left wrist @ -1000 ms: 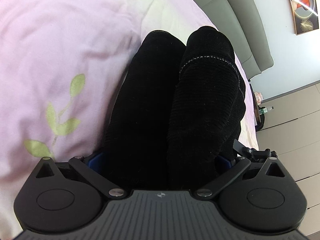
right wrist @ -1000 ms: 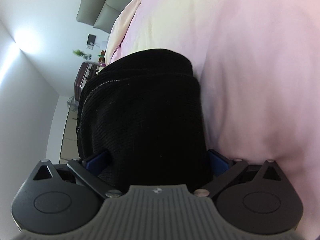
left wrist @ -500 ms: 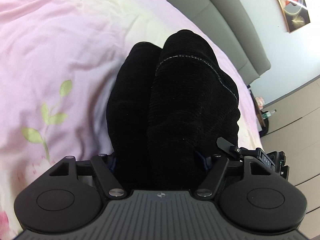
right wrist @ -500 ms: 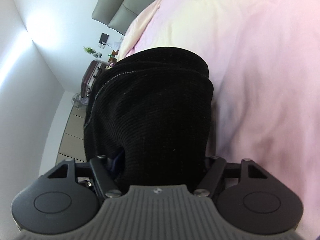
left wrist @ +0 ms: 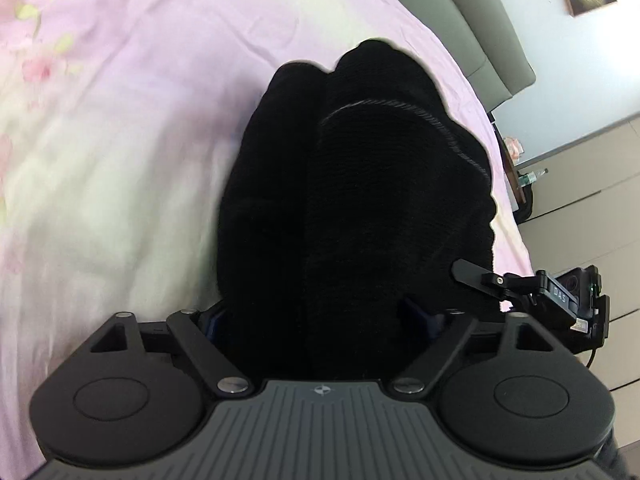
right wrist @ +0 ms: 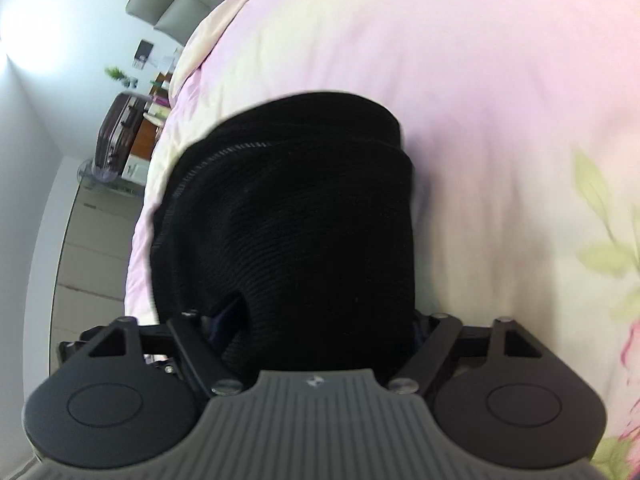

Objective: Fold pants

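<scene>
The black corduroy pants (left wrist: pixel 352 208) are bunched in thick folded layers and fill the middle of both wrist views, also in the right wrist view (right wrist: pixel 296 232). My left gripper (left wrist: pixel 320 320) is shut on one end of the bundle; its blue fingertips are mostly buried in the cloth. My right gripper (right wrist: pixel 316 328) is shut on the other end. The right gripper's body (left wrist: pixel 560 300) shows at the right edge of the left wrist view, close by. The pants hang above a pink bedspread (left wrist: pixel 120 120).
The bedspread (right wrist: pixel 480 80) has green leaf and pink flower prints. A grey headboard (left wrist: pixel 480 20) stands at the bed's far end. A suitcase (right wrist: pixel 120 128) and a side table stand beyond the bed edge. Beige drawers (left wrist: pixel 592 184) line the wall.
Both grippers closed tighter on the pants between the first and second frames. Both have moved across the bed with the bundle, and the right gripper has come closer to the left one.
</scene>
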Available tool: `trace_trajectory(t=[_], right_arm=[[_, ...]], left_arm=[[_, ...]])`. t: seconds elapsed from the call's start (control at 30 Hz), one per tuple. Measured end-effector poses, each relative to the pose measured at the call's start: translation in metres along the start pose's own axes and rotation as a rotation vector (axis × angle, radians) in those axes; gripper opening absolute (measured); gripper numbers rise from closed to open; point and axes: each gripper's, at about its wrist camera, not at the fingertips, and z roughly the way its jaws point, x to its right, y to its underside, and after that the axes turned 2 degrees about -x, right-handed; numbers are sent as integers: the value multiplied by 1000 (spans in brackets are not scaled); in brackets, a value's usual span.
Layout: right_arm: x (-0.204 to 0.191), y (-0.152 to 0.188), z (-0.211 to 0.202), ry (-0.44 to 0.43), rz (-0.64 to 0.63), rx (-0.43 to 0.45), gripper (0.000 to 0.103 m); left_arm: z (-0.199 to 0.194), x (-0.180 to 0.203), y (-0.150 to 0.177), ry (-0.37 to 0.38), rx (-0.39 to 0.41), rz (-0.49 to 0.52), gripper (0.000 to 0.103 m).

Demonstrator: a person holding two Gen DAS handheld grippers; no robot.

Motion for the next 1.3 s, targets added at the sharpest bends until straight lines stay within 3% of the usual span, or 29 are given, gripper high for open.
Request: trace_trajectory(t=[0.07, 0.17, 0.37, 0.43, 0.53, 0.6, 0.83, 1.03, 1.2, 1.3], right_arm=[[11, 15, -8, -74, 16, 49, 76], [9, 23, -19, -79, 9, 49, 77], [12, 4, -4, -107, 33, 17, 83], [18, 2, -1, -113, 35, 2, 86], [11, -2, 7, -104, -8, -23, 92], [12, 4, 5, -91, -47, -37, 93], [12, 8, 10, -94, -50, -25, 94], [15, 9, 13, -112, -13, 3, 91], [16, 16, 8, -103, -14, 22, 87], [16, 19, 1, -92, -19, 41, 79]], left_arm=[[-5, 4, 3, 0, -3, -18, 103], [-11, 13, -1, -42, -48, 7, 103], [-7, 27, -7, -86, -69, 63, 103], [-5, 33, -16, -104, -51, 84, 103], [-1, 49, -9, -174, 36, 188, 103], [-1, 58, -4, -192, 43, 202, 103], [9, 46, -14, -130, -12, 93, 103], [5, 38, -13, -97, -12, 81, 103], [1, 45, -11, -120, 3, 102, 99], [-3, 54, -8, -148, 23, 115, 91]])
